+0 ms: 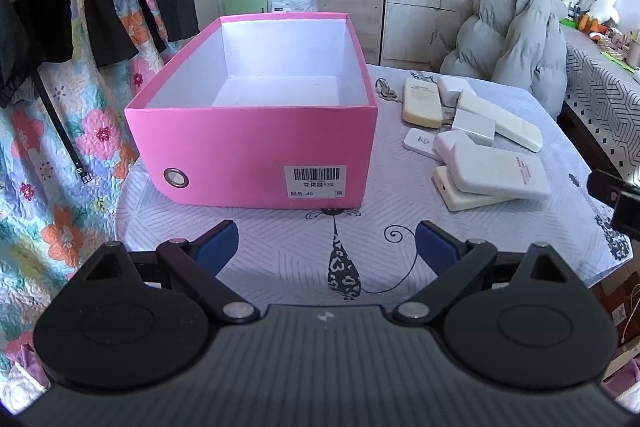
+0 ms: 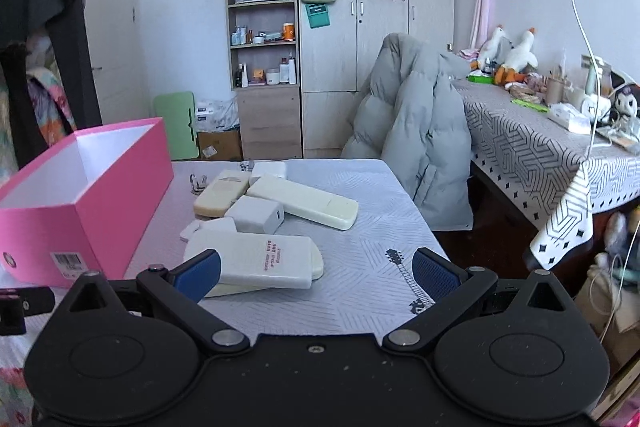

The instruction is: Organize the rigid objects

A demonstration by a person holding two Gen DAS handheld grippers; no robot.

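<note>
- My left gripper (image 1: 327, 245) is matte black, with blue ribbed pads (image 1: 434, 247) on its fingers.
- Silver round pivot pins join black linkage arms to two disc-shaped housings.
- My right gripper (image 2: 316, 273) matches it: blue textured pads (image 2: 436, 275), a dusty black body and a small centre screw.

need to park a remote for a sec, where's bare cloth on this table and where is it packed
Bare cloth lies along the near edge, between the pink box and the left tongs, and right of the white pile toward the guitar print. The box's inside shows bare too. It is crowded right of the box, where remotes and chargers overlap; the nearest remote rests on another.
</note>
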